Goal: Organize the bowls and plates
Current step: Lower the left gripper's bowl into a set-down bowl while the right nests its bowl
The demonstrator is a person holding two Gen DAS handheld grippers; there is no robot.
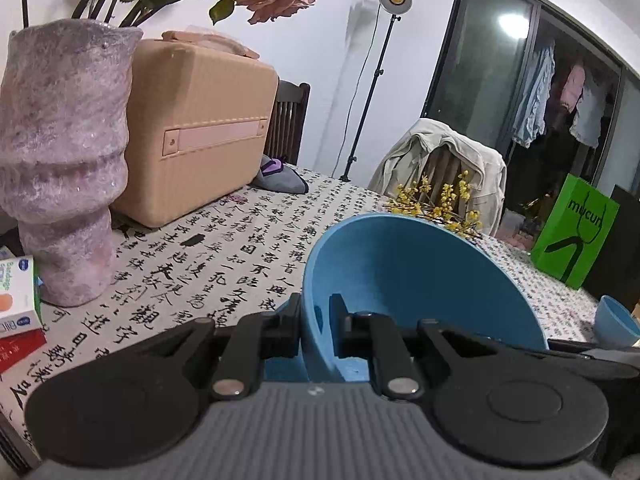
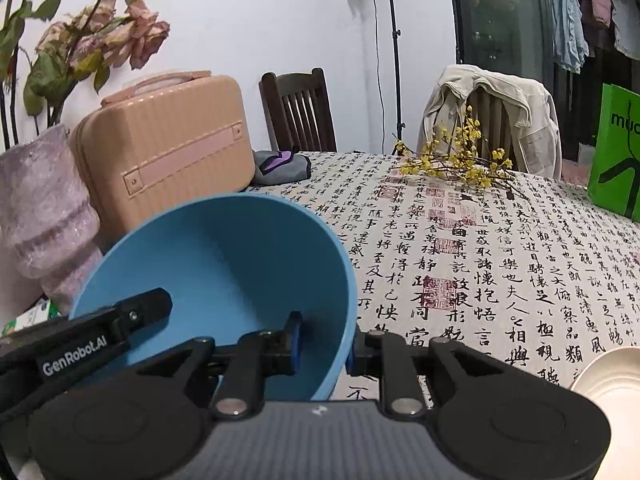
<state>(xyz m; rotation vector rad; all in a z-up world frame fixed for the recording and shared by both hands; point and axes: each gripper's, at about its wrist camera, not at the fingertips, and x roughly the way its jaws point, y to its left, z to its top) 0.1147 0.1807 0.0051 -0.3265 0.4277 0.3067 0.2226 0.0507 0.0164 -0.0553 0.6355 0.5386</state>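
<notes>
A large blue bowl (image 1: 420, 280) (image 2: 224, 272) sits tilted over the patterned tablecloth (image 2: 500, 272). My left gripper (image 1: 316, 320) is shut on its left rim, one finger outside the wall and one inside. In the right wrist view that gripper (image 2: 140, 312) reaches into the bowl from the left. My right gripper (image 2: 324, 344) straddles the bowl's right rim. Its outer pad lies by the wall, while a strip of the bowl's inside shows beside the inner pad. A smaller blue bowl (image 1: 616, 320) stands to the right. A white plate (image 2: 612, 380) lies at the lower right.
A lilac vase (image 1: 60, 160) with faded flowers and a peach suitcase (image 1: 196, 128) stand at the left. Small boxes (image 1: 16, 304) lie by the vase. Yellow flower sprigs (image 2: 460, 164) and a green bag (image 2: 616, 160) are at the far side. Chairs stand behind the table.
</notes>
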